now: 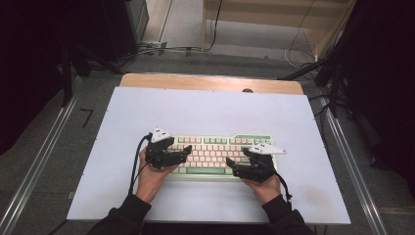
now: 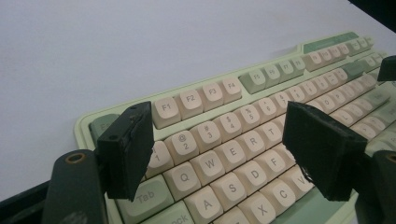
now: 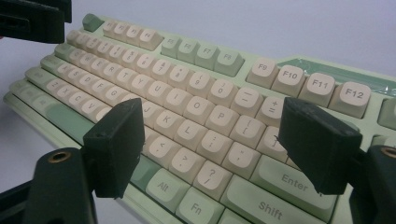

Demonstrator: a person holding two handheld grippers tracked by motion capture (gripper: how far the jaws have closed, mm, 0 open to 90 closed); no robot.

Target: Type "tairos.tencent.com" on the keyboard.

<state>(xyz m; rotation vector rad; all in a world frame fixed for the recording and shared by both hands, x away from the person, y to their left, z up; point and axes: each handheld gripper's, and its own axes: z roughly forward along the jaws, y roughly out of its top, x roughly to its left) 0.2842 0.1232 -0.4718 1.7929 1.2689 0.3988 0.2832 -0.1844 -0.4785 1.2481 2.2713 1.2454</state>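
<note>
Pale green plastic frames the keyboard, which lies flat on the white table at about 6 o'clock of its surface, close to our edge. We count 1 keyboard and 2 grippers.

We hold the left gripper over the keyboard's 9 o'clock end. In the left gripper view its jaws stand wide apart above the keyboard, around the number and Q-W-E rows, with nothing between the pads. The right gripper sits at the 3 o'clock end. In the right gripper view its jaws gape just as wide over the keyboard, near the punctuation keys and Enter, and they hold nothing.

We judge the keyboard to be rigid and fairly heavy for its size, so it should not flex when lifted. The keycaps look smooth and can pop off, so they make a poor purchase. We think the better hold is the case rim at the 2 short ends, 1 gripper per side, pinched evenly so it stays level. On the smooth tabletop it may slide under a sideways push.
</note>
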